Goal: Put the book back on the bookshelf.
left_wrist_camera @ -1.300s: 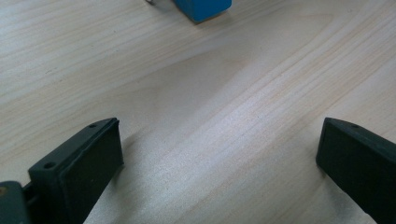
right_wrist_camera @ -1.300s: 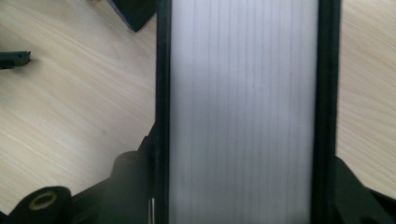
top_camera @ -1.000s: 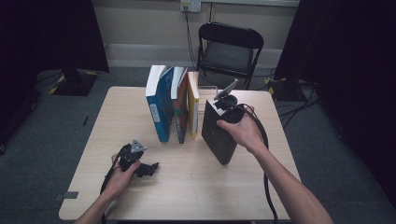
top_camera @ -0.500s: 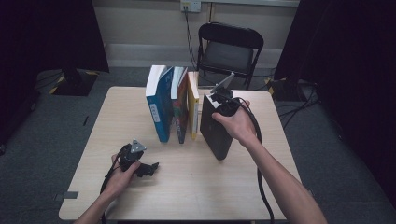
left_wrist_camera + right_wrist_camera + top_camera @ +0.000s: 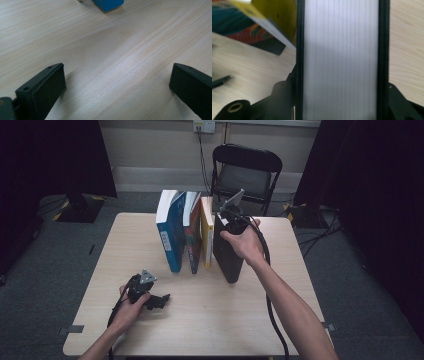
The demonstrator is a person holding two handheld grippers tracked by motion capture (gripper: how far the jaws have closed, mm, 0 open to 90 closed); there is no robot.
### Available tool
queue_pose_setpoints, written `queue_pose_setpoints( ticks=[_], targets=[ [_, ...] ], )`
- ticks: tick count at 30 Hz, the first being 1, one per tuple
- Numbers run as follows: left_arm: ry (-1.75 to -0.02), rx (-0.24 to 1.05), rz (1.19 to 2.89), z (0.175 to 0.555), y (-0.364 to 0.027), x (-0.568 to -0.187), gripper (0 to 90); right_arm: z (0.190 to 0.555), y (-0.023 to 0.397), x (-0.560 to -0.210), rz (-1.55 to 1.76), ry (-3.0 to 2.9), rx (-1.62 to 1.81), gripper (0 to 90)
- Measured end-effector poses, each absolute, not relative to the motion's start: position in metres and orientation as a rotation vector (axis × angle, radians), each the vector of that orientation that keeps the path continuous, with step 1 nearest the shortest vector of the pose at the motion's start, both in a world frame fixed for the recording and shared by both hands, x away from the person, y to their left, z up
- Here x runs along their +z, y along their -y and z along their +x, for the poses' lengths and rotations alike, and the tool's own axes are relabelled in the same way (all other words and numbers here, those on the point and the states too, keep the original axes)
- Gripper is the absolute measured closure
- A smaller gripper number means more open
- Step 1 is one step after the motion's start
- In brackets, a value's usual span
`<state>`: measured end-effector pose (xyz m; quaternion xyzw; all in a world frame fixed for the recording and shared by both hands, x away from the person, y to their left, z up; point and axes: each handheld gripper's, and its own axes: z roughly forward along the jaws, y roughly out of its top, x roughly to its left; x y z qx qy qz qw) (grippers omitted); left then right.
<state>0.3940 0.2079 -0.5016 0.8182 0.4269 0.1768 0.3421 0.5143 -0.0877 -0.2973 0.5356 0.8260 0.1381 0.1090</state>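
Note:
Three books stand in a row at the table's middle: a blue book (image 5: pixel 171 236) (image 5: pixel 108 3), a red patterned book (image 5: pixel 192 245) and a yellow book (image 5: pixel 207 237) (image 5: pixel 277 15). Just right of them a thick black book (image 5: pixel 229 259) (image 5: pixel 340 57) stands upright, its white page edge facing the right gripper view. My right gripper (image 5: pixel 227 224) (image 5: pixel 340 100) comes down on its top, shut on it with a jaw on each cover. Near the front left, my left gripper (image 5: pixel 159 301) (image 5: pixel 117 82) rests low over the bare wood, open, with nothing between its jaws.
The wooden table (image 5: pixel 300 285) has free surface at front and right. A black folding chair (image 5: pixel 247 170) stands behind the far edge, with cables trailing on the floor at the right. The right gripper's cable runs along the forearm.
My right hand has carried the black book farther back and leftward, closer to the yellow book, and stood it straighter. The left hand and gripper have not moved.

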Motion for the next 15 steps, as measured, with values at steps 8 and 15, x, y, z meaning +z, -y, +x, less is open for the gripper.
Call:
queue_pose_setpoints(
  ticks=[8, 15],
  targets=[
    [-1.112, 0.459, 2.124, 0.394, -0.208, -0.502, 0.1, 0.529, 0.080, -0.296, 1.603, -2.393, 0.404, 53.1],
    [-1.111, 0.461, 2.128, 0.394, -0.208, -0.502, 0.1, 0.546, 0.081, -0.299, 1.664, -2.362, 0.416, 53.1]
  ],
)
